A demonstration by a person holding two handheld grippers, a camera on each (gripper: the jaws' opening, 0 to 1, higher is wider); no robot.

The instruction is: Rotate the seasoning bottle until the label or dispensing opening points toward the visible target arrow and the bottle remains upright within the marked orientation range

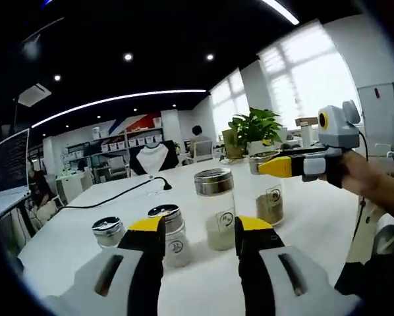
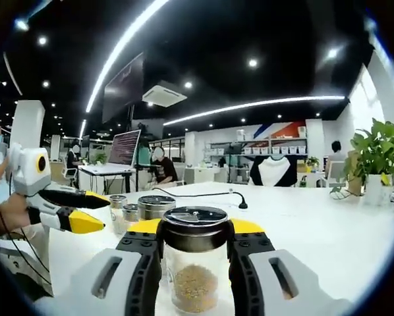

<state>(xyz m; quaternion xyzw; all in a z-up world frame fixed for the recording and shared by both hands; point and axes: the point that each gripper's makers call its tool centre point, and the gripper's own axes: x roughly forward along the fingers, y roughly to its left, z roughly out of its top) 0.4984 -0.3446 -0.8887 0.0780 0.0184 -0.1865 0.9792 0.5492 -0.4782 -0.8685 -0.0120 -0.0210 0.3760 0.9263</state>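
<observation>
A clear seasoning bottle (image 2: pixel 192 276) with brown grains and a metal lid stands upright on the white table (image 2: pixel 315 230). My right gripper (image 2: pixel 194 230) is shut on it just under the lid. In the left gripper view the same bottle (image 1: pixel 271 203) is at the right, with the right gripper (image 1: pixel 264 162) clamped at its lid. My left gripper (image 1: pixel 200 227) is open, its yellow-tipped jaws apart with nothing between them. Beyond it stands a taller bottle (image 1: pixel 215 210) of pale seasoning. In the right gripper view the left gripper (image 2: pixel 103 210) hovers at the left, near the other bottles.
Two shorter bottles (image 1: pixel 108 232) (image 1: pixel 172 236) stand at the left of the tall one. A black cable (image 1: pixel 128 189) runs across the table behind them. A potted plant (image 1: pixel 255 128) sits at the far edge. A person's hand (image 1: pixel 365 176) holds the right gripper. People sit at desks behind.
</observation>
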